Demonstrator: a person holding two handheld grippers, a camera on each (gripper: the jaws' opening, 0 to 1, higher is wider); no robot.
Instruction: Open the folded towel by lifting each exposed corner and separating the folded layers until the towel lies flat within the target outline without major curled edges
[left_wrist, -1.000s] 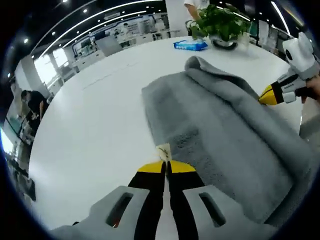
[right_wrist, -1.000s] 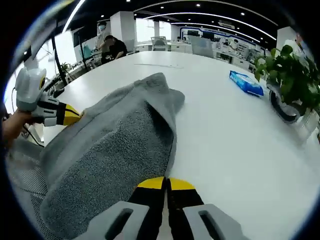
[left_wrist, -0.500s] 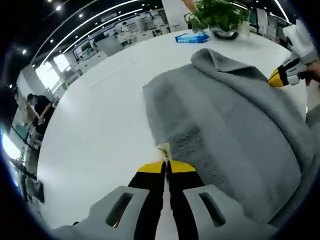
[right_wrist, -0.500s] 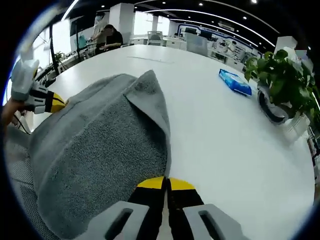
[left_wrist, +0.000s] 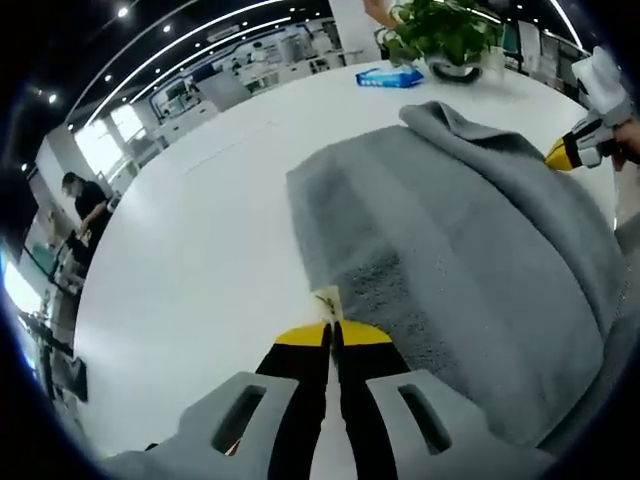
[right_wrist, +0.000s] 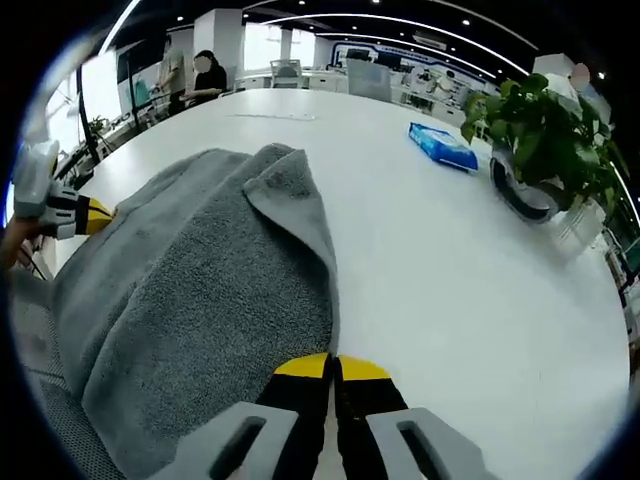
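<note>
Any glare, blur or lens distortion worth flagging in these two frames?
Left gripper view: strong fisheye bend, ceiling light strips curve; white table bright, nearly blown out; grey towel texture sharp. Right gripper view: same bending, table evenly lit without hard shadows, potted plant slightly soft near the rim.

The towel (left_wrist: 450, 250) is grey cloth with a thick looped pile, matt and rough; in the left gripper view a flatter woven band crosses it, and a small pale label (left_wrist: 327, 301) sits at its edge. The bench (left_wrist: 200, 250) is white, smooth and faintly glossy, taking soft sheen from the ceiling lights. The left tool (left_wrist: 332, 335) has matt grey plastic arms, black inner faces and smooth yellow tips; the right tool (right_wrist: 333, 368) is made the same. The blue packet (right_wrist: 442, 146) looks like glossy plastic film. The plant's pot (right_wrist: 522, 196) is smooth and shiny, with waxy green leaves above.
</note>
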